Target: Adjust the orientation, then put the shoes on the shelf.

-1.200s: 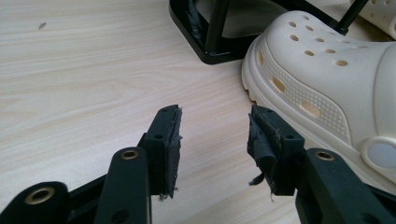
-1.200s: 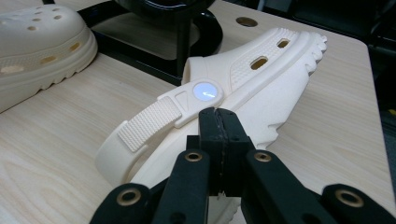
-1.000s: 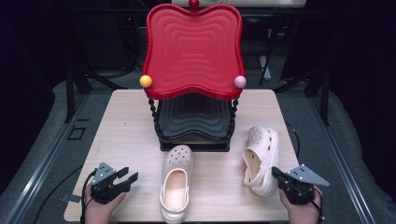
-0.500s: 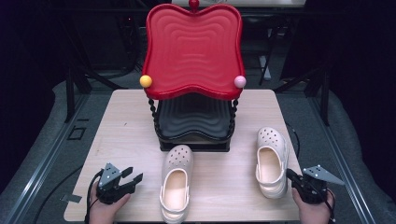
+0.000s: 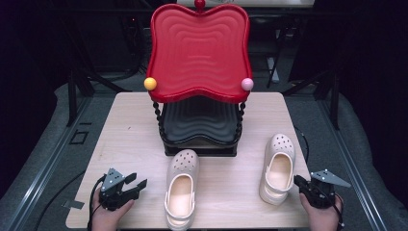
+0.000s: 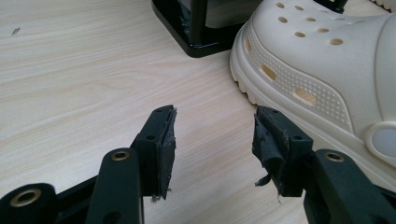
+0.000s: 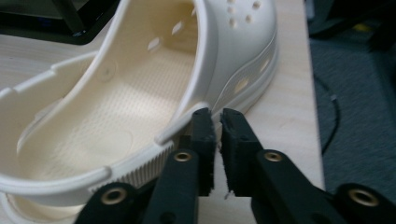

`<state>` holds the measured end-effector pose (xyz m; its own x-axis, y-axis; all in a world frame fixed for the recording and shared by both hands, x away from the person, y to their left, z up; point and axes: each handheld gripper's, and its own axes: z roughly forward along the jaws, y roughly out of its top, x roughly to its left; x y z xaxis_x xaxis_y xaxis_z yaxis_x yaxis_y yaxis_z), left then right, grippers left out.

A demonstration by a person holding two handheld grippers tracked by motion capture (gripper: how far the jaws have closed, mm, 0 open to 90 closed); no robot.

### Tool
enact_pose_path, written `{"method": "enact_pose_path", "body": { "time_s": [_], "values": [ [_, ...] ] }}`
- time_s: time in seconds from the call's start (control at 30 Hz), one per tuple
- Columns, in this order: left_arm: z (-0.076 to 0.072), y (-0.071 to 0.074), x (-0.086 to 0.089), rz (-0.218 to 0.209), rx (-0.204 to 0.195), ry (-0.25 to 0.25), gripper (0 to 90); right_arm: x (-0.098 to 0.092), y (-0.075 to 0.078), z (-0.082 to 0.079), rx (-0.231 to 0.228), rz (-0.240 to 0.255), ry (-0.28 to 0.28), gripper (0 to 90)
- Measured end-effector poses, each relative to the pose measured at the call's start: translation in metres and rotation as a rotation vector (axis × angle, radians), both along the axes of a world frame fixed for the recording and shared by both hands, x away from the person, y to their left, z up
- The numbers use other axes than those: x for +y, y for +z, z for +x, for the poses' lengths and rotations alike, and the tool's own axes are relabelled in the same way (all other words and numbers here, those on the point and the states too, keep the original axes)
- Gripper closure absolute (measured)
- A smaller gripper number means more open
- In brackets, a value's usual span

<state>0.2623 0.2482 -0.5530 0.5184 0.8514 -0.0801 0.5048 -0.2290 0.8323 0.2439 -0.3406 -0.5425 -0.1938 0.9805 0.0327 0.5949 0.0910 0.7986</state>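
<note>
The right clog [image 5: 277,168] stands on its sole on the table [image 5: 130,139], in front of the red stand [image 5: 199,53] and off to that stand's right, toe pointing toward it. The right gripper [image 5: 304,186] sits just beside the clog's heel; in the right gripper view [image 7: 216,122] its jaws have just been opening, a narrow gap shows between them and nothing is pinched, with the clog's rim [image 7: 187,123] just beside the left jaw. The left clog [image 5: 182,186] lies directly in front of the stand's black base [image 5: 199,147], also upright. The left gripper [image 5: 135,183] rests farther left of that clog, jaws spread wide over bare wood [image 6: 212,135], gripping nothing.
</note>
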Motion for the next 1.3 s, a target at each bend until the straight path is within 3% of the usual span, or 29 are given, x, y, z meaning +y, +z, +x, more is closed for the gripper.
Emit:
{"method": "enact_pose_path", "body": {
  "time_s": [0.03, 0.07, 0.1, 0.13, 0.17, 0.2, 0.27, 0.3, 0.43, 0.6, 0.63, 0.67, 0.77, 0.93, 1.03, 1.17, 1.3],
  "values": [
    [0.000, 0.000, 0.001, -0.002, 0.004, 0.002, 49.0, 0.004, 0.010, -0.002, -0.040, -0.051, -0.006, 76.1],
    [0.000, 0.000, 0.001, -0.002, 0.004, 0.002, 49.0, 0.004, 0.010, -0.002, -0.040, -0.051, -0.006, 76.1],
    [0.000, 0.000, 0.001, -0.001, 0.006, 0.001, 49.0, 0.010, 0.022, -0.004, -0.083, -0.103, 0.002, 72.2],
    [0.000, 0.000, 0.001, -0.001, 0.006, 0.001, 49.0, 0.010, 0.022, -0.004, -0.083, -0.103, 0.002, 72.2],
    [0.001, 0.000, 0.001, -0.006, 0.008, 0.006, 48.9, 0.019, 0.033, -0.003, -0.117, -0.164, 0.035, 71.0],
    [0.001, 0.000, 0.001, -0.006, 0.008, 0.006, 48.9, 0.019, 0.033, -0.003, -0.117, -0.164, 0.035, 71.0],
    [0.001, 0.000, 0.002, -0.008, 0.005, 0.009, 48.9, 0.028, 0.042, 0.000, -0.136, -0.263, 0.068, 70.1],
    [0.001, 0.000, 0.002, -0.011, 0.008, 0.013, 48.5, 0.035, 0.047, 0.007, -0.125, -0.352, 0.112, 67.7],
    [0.001, 0.000, 0.004, -0.013, 0.007, 0.020, 48.4, 0.040, 0.053, 0.020, -0.088, -0.403, 0.136, 65.5],
    [0.003, -0.001, 0.005, -0.014, 0.016, 0.024, 48.4, 0.051, 0.058, 0.041, -0.009, -0.552, 0.188, 67.6],
    [0.003, -0.001, 0.006, -0.013, 0.016, 0.023, 48.4, 0.054, 0.056, 0.048, 0.012, -0.609, 0.206, 68.5],
    [0.003, -0.001, 0.006, -0.013, 0.016, 0.023, 48.4, 0.054, 0.056, 0.048, 0.012, -0.609, 0.206, 68.5],
    [0.003, -0.001, 0.006, -0.015, 0.021, 0.024, 48.4, 0.059, 0.054, 0.057, 0.051, -0.694, 0.233, 72.3],
    [0.003, -0.001, 0.006, -0.017, 0.019, 0.024, 48.4, 0.059, 0.050, 0.067, 0.074, -0.697, 0.245, 74.5],
    [0.003, -0.001, 0.007, -0.022, 0.017, 0.032, 48.3, 0.056, 0.046, 0.074, 0.118, -0.674, 0.255, 79.6],
    [0.004, -0.002, 0.008, -0.023, 0.017, 0.032, 48.3, 0.054, 0.046, 0.075, 0.118, -0.634, 0.243, 83.2],
    [0.004, -0.002, 0.008, -0.025, 0.018, 0.036, 48.3, 0.054, 0.048, 0.070, 0.114, -0.630, 0.244, 83.6]
  ]
}}
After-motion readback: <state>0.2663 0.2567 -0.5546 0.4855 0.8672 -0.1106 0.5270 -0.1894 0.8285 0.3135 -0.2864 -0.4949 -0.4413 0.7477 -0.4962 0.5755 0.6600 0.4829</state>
